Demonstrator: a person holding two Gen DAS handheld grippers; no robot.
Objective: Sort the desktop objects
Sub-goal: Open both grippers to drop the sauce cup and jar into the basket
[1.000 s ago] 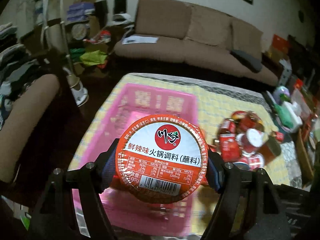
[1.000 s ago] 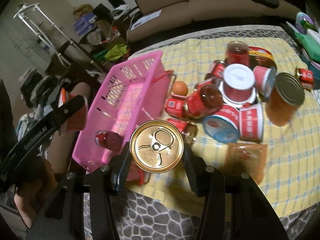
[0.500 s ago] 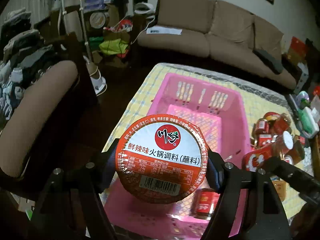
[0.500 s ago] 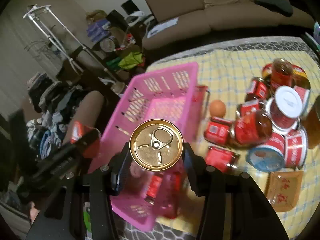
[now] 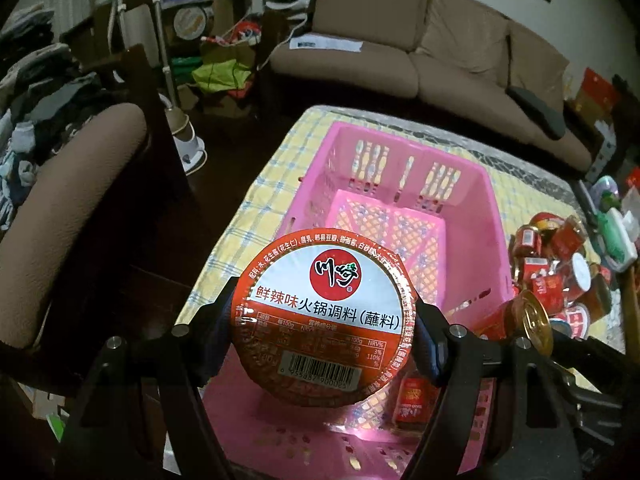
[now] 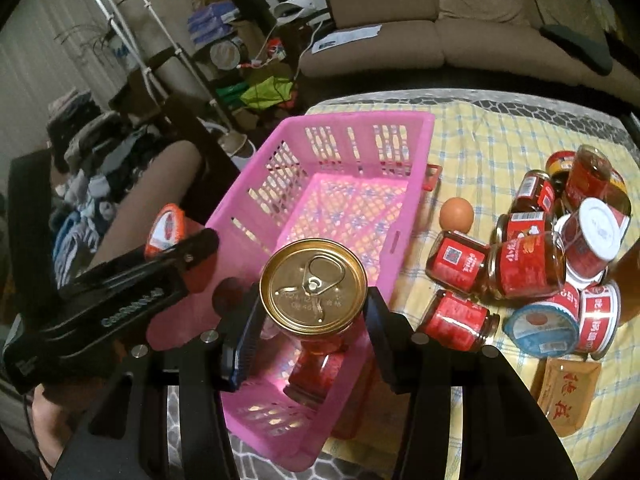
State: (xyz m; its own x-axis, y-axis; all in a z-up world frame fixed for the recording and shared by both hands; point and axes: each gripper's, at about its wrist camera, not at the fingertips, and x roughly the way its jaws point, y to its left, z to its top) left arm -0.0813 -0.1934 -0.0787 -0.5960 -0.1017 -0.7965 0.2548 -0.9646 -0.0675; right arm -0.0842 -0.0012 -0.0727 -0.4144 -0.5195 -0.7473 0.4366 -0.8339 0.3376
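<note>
The sauce cup (image 5: 324, 320), its red and white foil lid facing the camera, sits clamped between the pads of the left gripper (image 5: 325, 334), held above the near end of the pink basket (image 5: 472, 216). The right gripper (image 6: 313, 316) grasps a gold-lidded jar (image 6: 313, 284) over the same basket's near right part, where one small red jar (image 5: 412, 402) lies inside. To the right, on the yellow checked cloth (image 6: 472, 136), lie clustered red jars (image 6: 524, 272), an egg (image 6: 456, 216) and a brown packet (image 6: 568, 390)

I read 鲜辣味火锅调料(蘸料) on the sauce cup lid (image 5: 325, 322), above a nutrition table and barcode.
</note>
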